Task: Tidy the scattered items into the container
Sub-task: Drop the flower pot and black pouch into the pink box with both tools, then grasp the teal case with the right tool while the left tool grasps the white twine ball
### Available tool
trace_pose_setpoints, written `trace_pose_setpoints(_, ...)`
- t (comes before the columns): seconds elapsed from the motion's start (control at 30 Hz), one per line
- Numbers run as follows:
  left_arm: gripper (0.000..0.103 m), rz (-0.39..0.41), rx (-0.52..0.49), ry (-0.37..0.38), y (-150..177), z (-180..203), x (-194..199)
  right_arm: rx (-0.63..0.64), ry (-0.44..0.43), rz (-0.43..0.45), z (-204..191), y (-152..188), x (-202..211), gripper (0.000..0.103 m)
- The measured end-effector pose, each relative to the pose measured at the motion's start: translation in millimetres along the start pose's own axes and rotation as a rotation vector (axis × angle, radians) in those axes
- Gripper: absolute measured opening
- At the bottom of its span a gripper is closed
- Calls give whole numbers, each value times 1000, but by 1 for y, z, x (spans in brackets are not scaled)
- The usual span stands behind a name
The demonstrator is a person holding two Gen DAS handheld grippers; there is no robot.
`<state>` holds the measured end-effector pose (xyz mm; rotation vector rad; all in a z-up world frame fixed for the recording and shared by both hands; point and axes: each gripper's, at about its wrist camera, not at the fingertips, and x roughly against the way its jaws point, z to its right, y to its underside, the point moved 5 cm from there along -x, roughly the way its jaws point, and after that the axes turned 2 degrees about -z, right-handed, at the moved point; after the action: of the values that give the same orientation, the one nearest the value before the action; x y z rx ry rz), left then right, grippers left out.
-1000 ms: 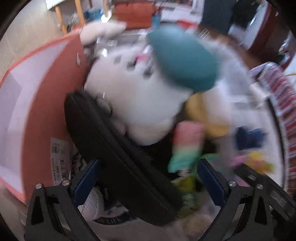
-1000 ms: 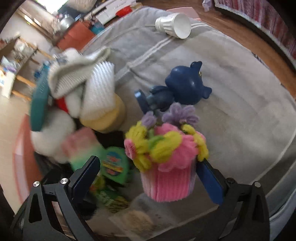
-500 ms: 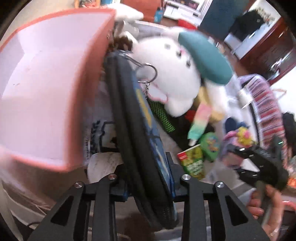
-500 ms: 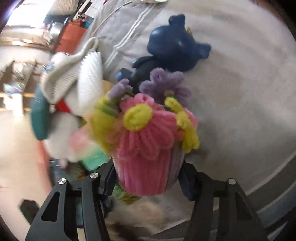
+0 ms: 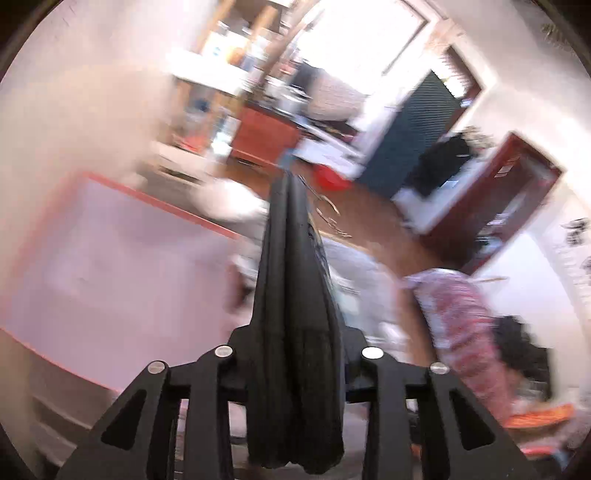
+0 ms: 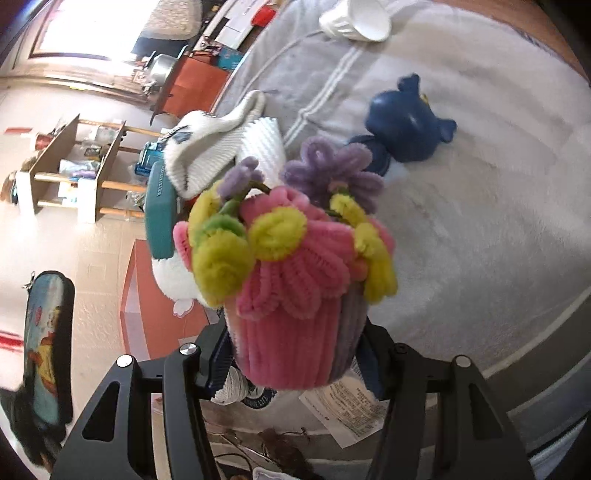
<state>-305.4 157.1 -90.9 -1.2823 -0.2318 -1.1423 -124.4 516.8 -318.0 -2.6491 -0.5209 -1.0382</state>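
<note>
Beside the orange container (image 6: 162, 325), 2 items are lifted, none visibly inside: right hand-held gripper (image 6: 295, 354) pinches the flower pot (image 6: 295, 295); left hand-held gripper (image 5: 291, 354), jaws opening, carries the pencil case (image 5: 295, 332). Blue toy (image 6: 406, 129) remains on the blanket (image 6: 480, 240).

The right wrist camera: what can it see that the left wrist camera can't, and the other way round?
Only the right wrist view shows the pink flower pot clamped in the right gripper, the blue toy, the white cup and the grey blanket. Only the left wrist view shows the left gripper, jaws opening, around the case's black edge. Both show the pencil case and the orange box.
</note>
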Motion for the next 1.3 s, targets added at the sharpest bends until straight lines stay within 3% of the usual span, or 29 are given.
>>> trace_pose_setpoints(0.03,76,42,-37,-182,-8,-21,1,34,14,12,-7,3,5,56)
trace_pose_setpoints(0.07,89,93,-53,-328,-14,-40,4,69,28,27,-16,5,9,56)
trace_pose_setpoints(0.13,90,162,-42,-487,-21,-72,13,166,40,68,-43,13,22,56)
trace_pose_setpoints(0.17,90,174,-12,-510,-25,-88,17,217,36,84,-60,19,28,56)
trace_pose_setpoints(0.3,90,194,125,-456,-33,-129,28,442,-42,82,-159,57,36,56)
trace_pose_setpoints(0.4,90,214,154,-429,-35,-140,30,605,-131,35,-248,93,25,57)
trace_pose_setpoints(0.47,90,217,172,-410,-36,-147,29,696,-192,14,-308,114,14,65)
trace_pose_setpoints(0.5,90,215,181,-402,-36,-151,29,738,-217,13,-337,123,9,87)
trace_pose_setpoints(0.53,90,211,187,-397,-37,-153,28,770,-231,21,-359,129,7,102)
trace_pose_setpoints(0.63,90,198,208,-383,-39,-158,22,863,-259,94,-411,142,19,102)
trace_pose_setpoints(0.7,90,196,217,-372,-40,-158,19,882,-278,118,-415,143,31,102)
trace_pose_setpoints(0.8,90,189,198,-352,-41,-149,13,874,-246,159,-390,126,49,102)
trace_pose_setpoints(0.97,90,130,34,-294,-32,-89,-21,687,-39,223,-286,49,55,102)
trace_pose_setpoints(1.07,90,46,-45,-236,-16,-52,-60,619,91,195,-240,0,35,102)
trace_pose_setpoints(1.17,90,-63,-180,-180,7,-5,-102,637,200,128,-222,-30,5,102)
trace_pose_setpoints(1.3,90,-182,-326,-174,37,38,-150,711,321,23,-212,-51,-54,102)
